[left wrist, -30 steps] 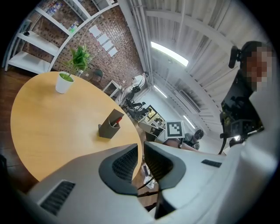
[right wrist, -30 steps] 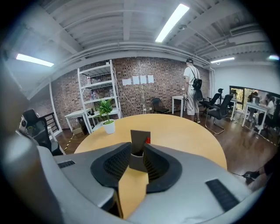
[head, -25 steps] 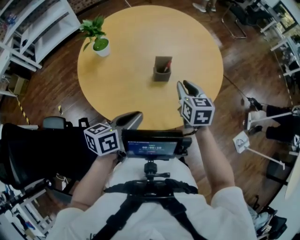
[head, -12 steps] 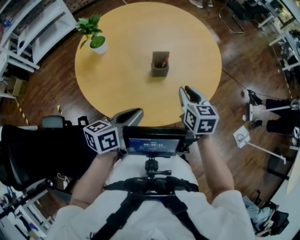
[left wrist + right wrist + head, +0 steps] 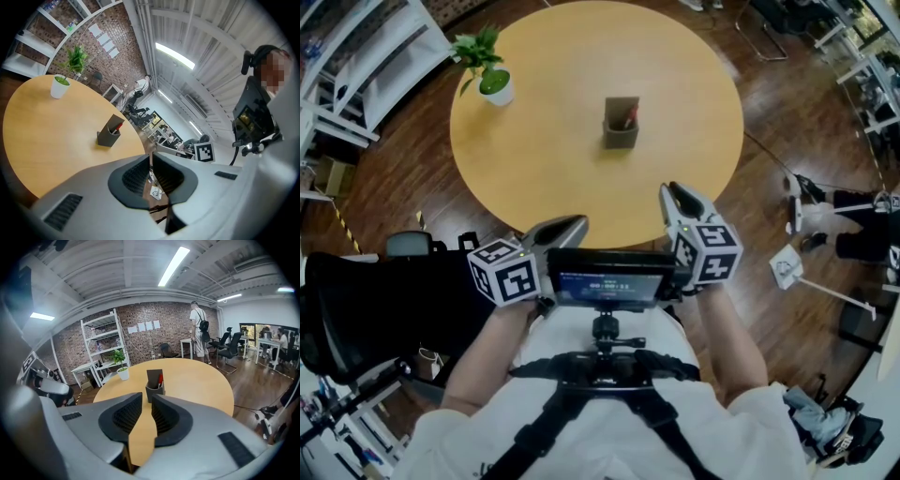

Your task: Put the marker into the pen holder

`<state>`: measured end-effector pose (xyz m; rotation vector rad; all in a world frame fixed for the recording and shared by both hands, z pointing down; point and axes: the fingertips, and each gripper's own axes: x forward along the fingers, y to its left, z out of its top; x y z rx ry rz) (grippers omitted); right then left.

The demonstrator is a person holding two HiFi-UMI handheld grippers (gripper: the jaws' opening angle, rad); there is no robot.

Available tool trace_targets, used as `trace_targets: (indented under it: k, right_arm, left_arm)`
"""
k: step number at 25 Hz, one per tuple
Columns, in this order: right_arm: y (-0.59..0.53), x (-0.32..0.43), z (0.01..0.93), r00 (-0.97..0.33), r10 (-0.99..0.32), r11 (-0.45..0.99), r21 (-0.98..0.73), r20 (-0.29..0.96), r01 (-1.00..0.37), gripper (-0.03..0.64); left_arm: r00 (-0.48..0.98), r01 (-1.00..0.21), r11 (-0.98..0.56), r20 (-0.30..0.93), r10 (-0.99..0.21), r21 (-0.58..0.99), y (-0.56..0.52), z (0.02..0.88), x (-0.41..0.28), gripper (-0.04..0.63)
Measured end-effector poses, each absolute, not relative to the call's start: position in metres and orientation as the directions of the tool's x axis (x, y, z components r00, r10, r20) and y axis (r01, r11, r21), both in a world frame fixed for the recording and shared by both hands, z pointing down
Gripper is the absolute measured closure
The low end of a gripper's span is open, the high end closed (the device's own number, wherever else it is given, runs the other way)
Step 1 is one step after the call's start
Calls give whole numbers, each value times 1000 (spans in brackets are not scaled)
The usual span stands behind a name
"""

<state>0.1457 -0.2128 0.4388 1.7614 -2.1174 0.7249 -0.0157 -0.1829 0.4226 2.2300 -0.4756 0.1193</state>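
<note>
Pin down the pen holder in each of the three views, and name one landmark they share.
Head view: pen holder in the upper middle, near the centre of the round table.
Left gripper view: pen holder left of centre, on the tabletop.
Right gripper view: pen holder near the picture's centre.
Shared landmark: potted plant at the table's edge, left of the holder in all three views.

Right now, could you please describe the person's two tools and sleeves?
Left tool and right tool are light grey shells with dark ribbed pads; each carries a white cube with black square markers. The right tool's jaws are closing, empty. The person wears a white short-sleeved top and black harness.
</note>
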Motion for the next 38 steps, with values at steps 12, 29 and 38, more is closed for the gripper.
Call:
trace_targets:
  k: [12,29,38]
  right_arm:
    - [-171,135,449,-165,-810,56,-206,563,-977,569]
    - [-72,117,451,-145,-802,38,-193,579,-980,580]
    - [27,126,468,-247,-781,149,-214,573,-966,580]
  left_arm:
    - [946,-324,-598,243,-214,733,-162,433,-25,595]
    - [967,-249,-620,226,-117,744,-77,433,-23,595]
    - [948,-315,-582,221,-229,750,25,437,-8,595]
